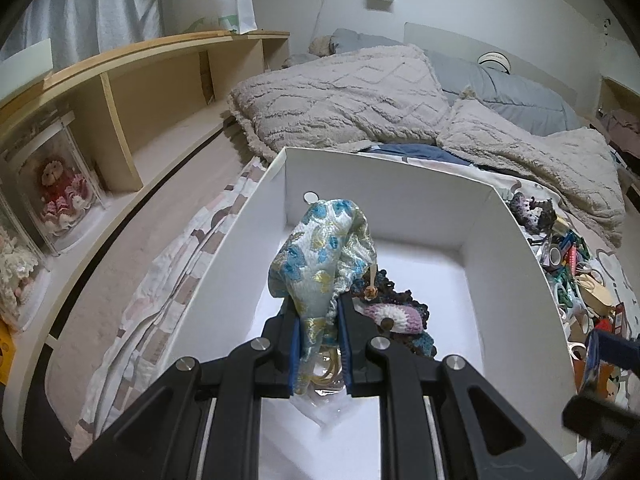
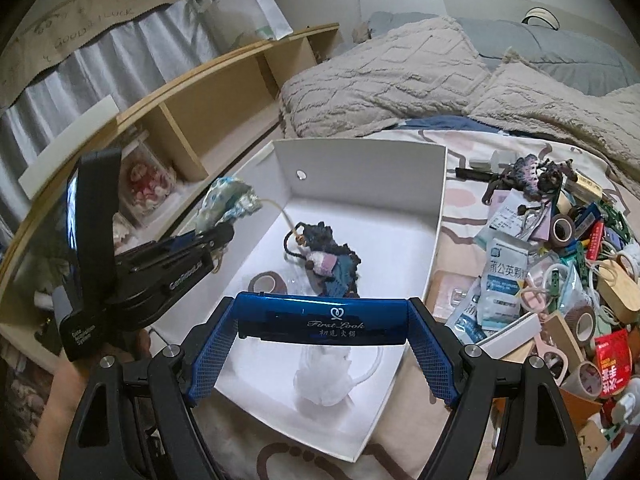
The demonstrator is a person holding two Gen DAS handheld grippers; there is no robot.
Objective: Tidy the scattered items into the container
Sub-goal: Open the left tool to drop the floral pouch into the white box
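While both tongs hang over the white box point(image 2: 432, 184) on the bed, my left tongs point(image 1: 320, 344) are pinched tight on a blue-and-gold brocade pouch point(image 1: 320, 248), which sticks up between the pads above the box floor. My right tongs point(image 2: 324, 344) stand wide, clamped endwise on a shiny blue bar point(image 2: 320, 316) spanning pad to pad over the box's near end. Crochet piece point(image 2: 324, 256), tape roll point(image 2: 268, 280) and white pouf point(image 2: 324, 376) lie inside; clutter pile point(image 2: 560, 264) sits right of the box.
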